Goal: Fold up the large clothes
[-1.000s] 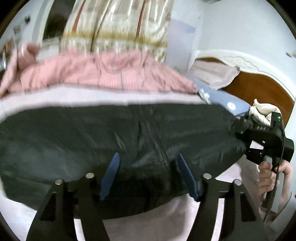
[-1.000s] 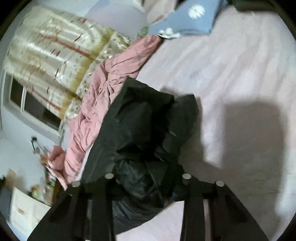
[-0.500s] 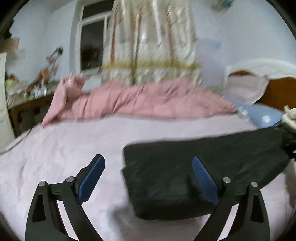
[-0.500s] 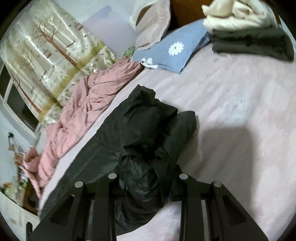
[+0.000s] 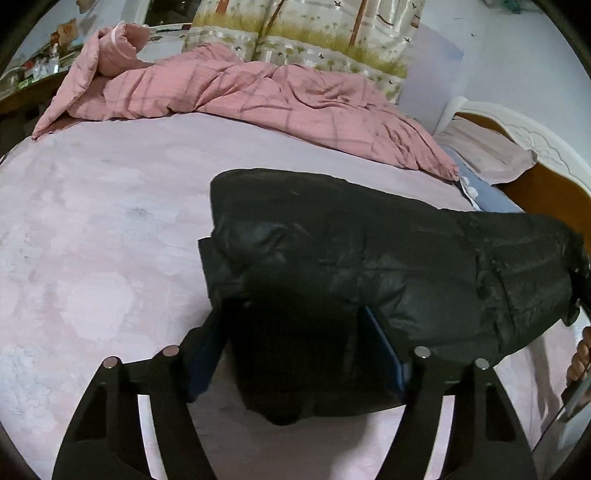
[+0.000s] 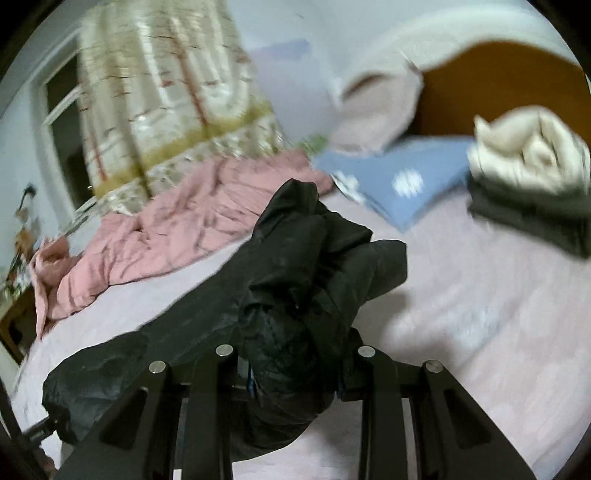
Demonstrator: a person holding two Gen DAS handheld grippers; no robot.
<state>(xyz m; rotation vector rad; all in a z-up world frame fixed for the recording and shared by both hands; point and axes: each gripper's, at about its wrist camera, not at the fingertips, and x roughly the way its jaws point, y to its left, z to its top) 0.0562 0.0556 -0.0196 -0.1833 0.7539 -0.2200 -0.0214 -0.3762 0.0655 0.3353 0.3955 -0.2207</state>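
Observation:
A black puffer jacket [image 5: 369, 258] lies folded lengthwise on the pink bed sheet [image 5: 92, 240]. My left gripper [image 5: 295, 350] has its blue pads on either side of the jacket's near end and is shut on a thick bunch of it. In the right wrist view the same jacket [image 6: 314, 266] is bunched up, and my right gripper [image 6: 295, 384] is shut on its other end. The right hand shows at the right edge of the left wrist view.
A rumpled pink quilt [image 5: 240, 88] lies along the far side of the bed. Pillows [image 6: 399, 181] and a stack of folded clothes [image 6: 532, 184] sit by the wooden headboard [image 6: 498, 85]. A curtain [image 5: 303, 33] hangs behind.
The jacket went from spread wide to a narrower folded strip. My left gripper was open half a second ago and has closed on the jacket's near end. The right gripper kept its hold and tilted up.

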